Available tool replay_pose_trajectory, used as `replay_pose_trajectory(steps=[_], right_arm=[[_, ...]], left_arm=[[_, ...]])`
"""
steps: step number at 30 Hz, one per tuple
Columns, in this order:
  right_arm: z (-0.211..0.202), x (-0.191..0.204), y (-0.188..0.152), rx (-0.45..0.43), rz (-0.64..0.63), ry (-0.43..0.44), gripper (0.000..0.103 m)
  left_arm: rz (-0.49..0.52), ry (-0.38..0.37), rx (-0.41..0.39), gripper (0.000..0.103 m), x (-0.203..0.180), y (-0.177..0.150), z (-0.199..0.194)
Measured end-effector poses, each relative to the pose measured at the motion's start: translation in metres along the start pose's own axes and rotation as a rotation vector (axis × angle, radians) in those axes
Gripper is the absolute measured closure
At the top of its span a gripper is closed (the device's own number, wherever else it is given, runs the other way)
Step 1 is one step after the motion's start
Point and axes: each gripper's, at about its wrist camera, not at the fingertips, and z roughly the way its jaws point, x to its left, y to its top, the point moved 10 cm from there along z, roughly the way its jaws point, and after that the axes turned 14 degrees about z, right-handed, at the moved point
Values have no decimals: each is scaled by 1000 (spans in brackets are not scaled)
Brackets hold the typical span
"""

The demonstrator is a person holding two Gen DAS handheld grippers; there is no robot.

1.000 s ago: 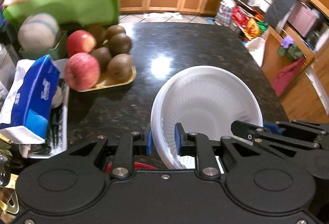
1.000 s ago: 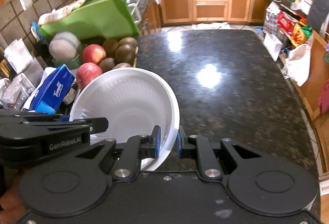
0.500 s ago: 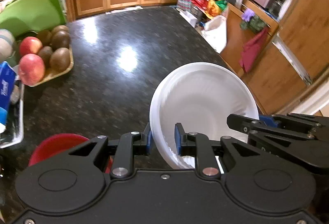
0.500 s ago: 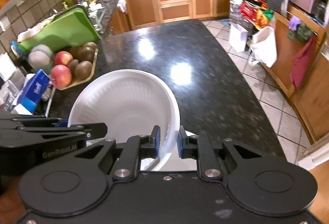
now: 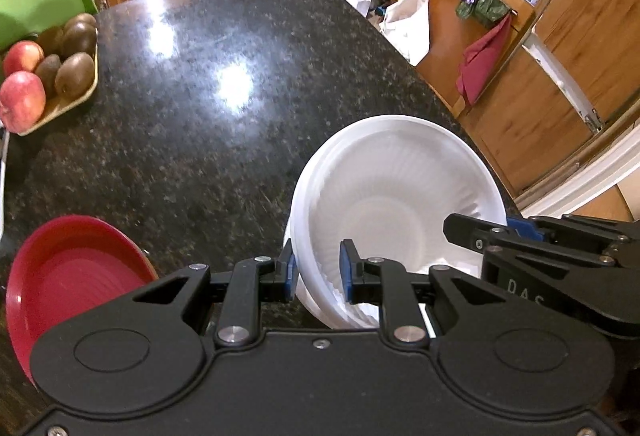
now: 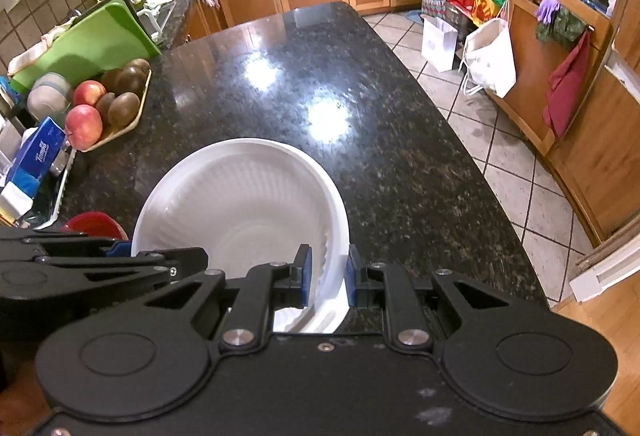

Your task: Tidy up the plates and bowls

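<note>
A: What takes up most of the scene?

B: A dark speckled granite counter (image 6: 360,139), shiny with ceiling light reflected in spots, running away toward wooden cabinets at the far wall.

A: And the thing being handled?

B: A stack of white ribbed bowls (image 5: 396,211), nested together, above the near end of the counter close to its right edge. Whether its base touches the stone I cannot tell; the gripper bodies hide it.

A: Who has hold of it?

B: Both sides. The left gripper (image 5: 318,270) is clamped on the stack's left rim, one blue pad outside the wall and one inside. The right gripper (image 6: 326,272) is clamped on the opposite rim in the same manner, wall pinched between its pads. In the left wrist view the right gripper's black fingers come in from the right and meet the far rim.

A: What else lies nearby?

B: A red bowl (image 5: 72,276) sits on the counter just left of the white stack, empty. Farther back on the left edge is a yellow tray (image 6: 120,131) with two red apples (image 6: 84,119) and several brown kiwis (image 6: 124,107). Behind that leans a green cutting board (image 6: 92,47), and a blue tissue pack (image 6: 36,155) lies at the far left.
</note>
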Motion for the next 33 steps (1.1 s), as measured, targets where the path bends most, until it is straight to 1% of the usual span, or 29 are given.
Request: replay_pose_trajectory(steps=[8,16,29,33], right_arm=[[12,-8,-4,41,3,12,83],[23,-10,-3,64,-4,22,81],[31,-11,2,48,-18,11,81],[31,-11,4,44,-17,16,81]], left_arm=[[-23,-1,33,75,-4,-7,11],[-44,-7,30,75,-3,-6,13],[-5,22,9,74,-5,-2,16],[-1,18,10,74,-4,-1,16]])
